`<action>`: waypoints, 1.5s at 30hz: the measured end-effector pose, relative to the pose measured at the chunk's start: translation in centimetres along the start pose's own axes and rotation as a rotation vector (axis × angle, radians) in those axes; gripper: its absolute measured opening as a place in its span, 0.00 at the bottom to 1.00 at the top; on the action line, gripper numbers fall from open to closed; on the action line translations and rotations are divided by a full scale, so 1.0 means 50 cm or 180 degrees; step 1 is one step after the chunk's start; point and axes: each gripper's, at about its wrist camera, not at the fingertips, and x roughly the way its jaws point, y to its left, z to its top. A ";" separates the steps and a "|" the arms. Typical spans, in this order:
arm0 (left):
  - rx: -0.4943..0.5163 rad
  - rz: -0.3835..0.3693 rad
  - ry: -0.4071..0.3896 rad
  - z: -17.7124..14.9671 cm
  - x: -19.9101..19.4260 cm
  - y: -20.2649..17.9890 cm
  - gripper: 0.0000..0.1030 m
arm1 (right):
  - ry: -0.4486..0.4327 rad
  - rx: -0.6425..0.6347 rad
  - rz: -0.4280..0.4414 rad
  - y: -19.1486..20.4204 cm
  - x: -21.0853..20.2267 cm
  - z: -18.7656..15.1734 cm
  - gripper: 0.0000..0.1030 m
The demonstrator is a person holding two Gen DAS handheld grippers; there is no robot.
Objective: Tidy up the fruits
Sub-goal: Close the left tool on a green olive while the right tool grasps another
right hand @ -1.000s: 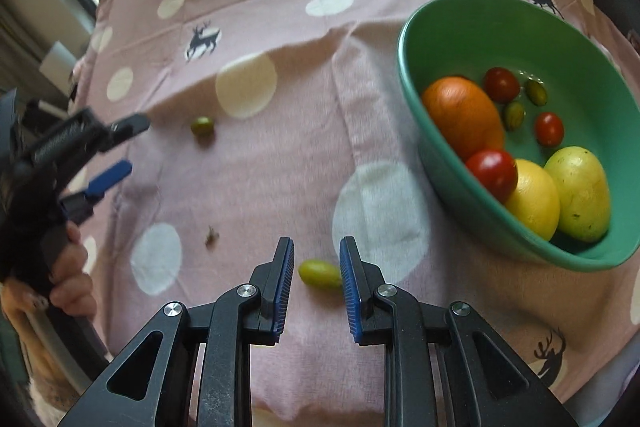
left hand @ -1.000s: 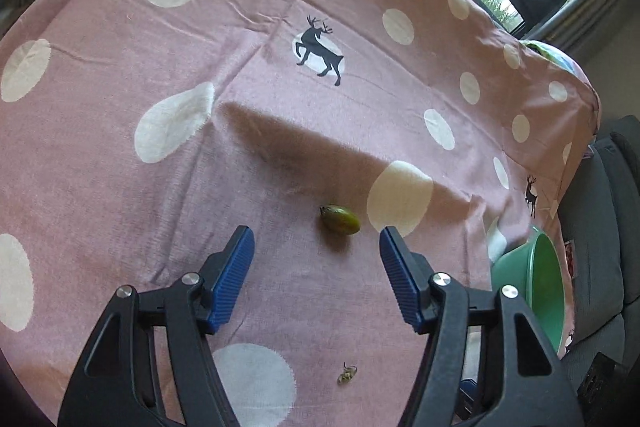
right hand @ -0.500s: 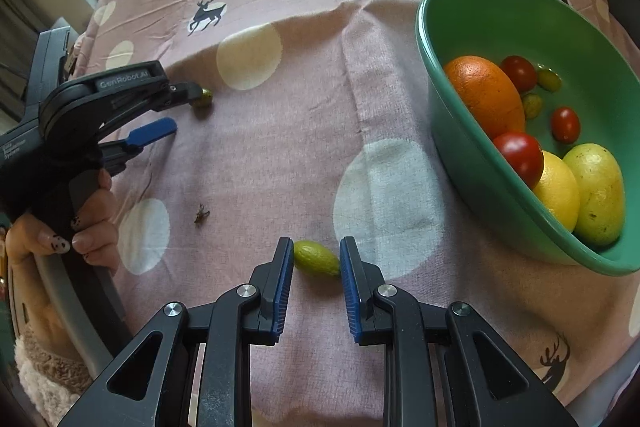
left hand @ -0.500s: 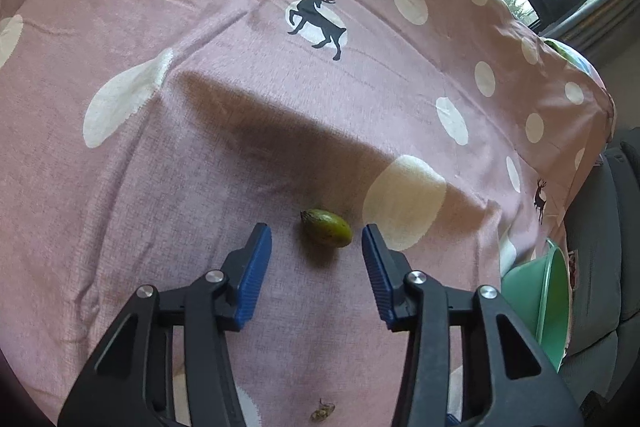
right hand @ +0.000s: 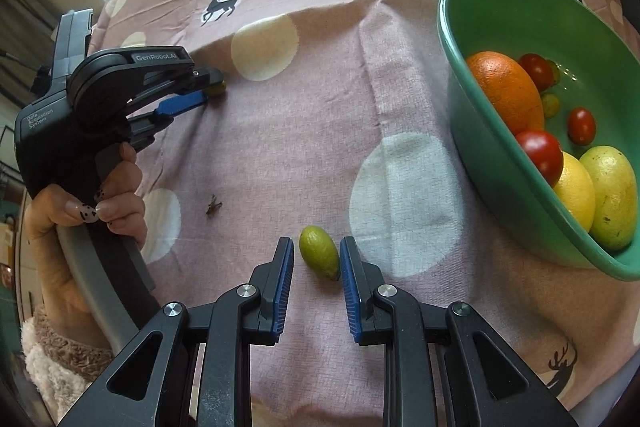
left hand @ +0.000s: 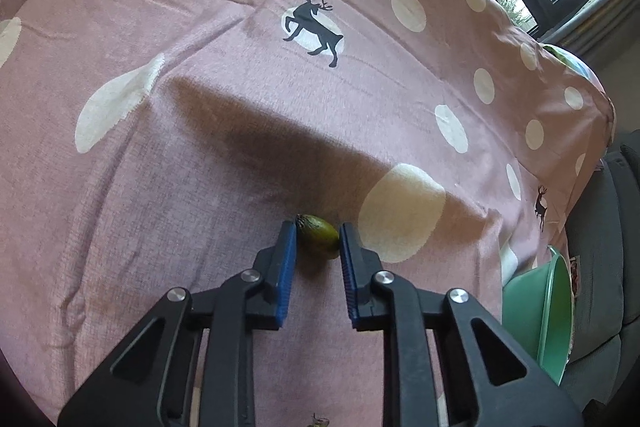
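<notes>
A small dark green oval fruit [left hand: 318, 235] lies on the pink tablecloth between the pads of my left gripper [left hand: 317, 239], which has closed onto its two ends. The same gripper [right hand: 208, 89] and fruit [right hand: 218, 89] show at the left of the right wrist view. A lighter green oval fruit [right hand: 319, 257] lies between the pads of my right gripper [right hand: 316, 259]; the right pad touches it, the left pad stands a little apart. The green bowl [right hand: 480, 99] at the right holds an orange [right hand: 506, 89], red tomatoes [right hand: 538, 153], yellow fruits [right hand: 612, 195] and small green ones.
A dry stem scrap [right hand: 213, 205] lies on the cloth between the two fruits. The bowl's rim [left hand: 556, 311] shows at the right in the left wrist view. The cloth drops off at the far edge toward a window; a grey sofa [left hand: 600, 267] stands at the right.
My left gripper moved forward and closed from wide open onto the dark green fruit. My right gripper moved forward so that the light green fruit lies between its pads.
</notes>
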 end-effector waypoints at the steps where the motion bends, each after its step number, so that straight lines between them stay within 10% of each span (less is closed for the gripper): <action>1: 0.0033 0.0026 -0.0018 -0.002 -0.006 -0.002 0.17 | 0.0009 -0.0006 -0.0002 0.001 0.002 0.000 0.22; 15: -0.0064 -0.0048 -0.0016 0.006 -0.013 0.017 0.10 | -0.0019 -0.0291 -0.0271 0.056 0.035 0.001 0.22; 27: -0.0173 0.0035 0.0038 0.015 0.009 0.006 0.31 | -0.0088 -0.0176 -0.0147 0.048 0.037 0.022 0.20; 35: 0.0240 0.0473 -0.0086 0.001 0.024 -0.036 0.19 | -0.0185 -0.0027 0.0013 0.018 0.015 0.032 0.20; 45: 0.0242 0.0406 -0.0105 -0.017 -0.006 -0.024 0.18 | -0.0141 0.0111 0.0081 -0.002 0.020 0.038 0.20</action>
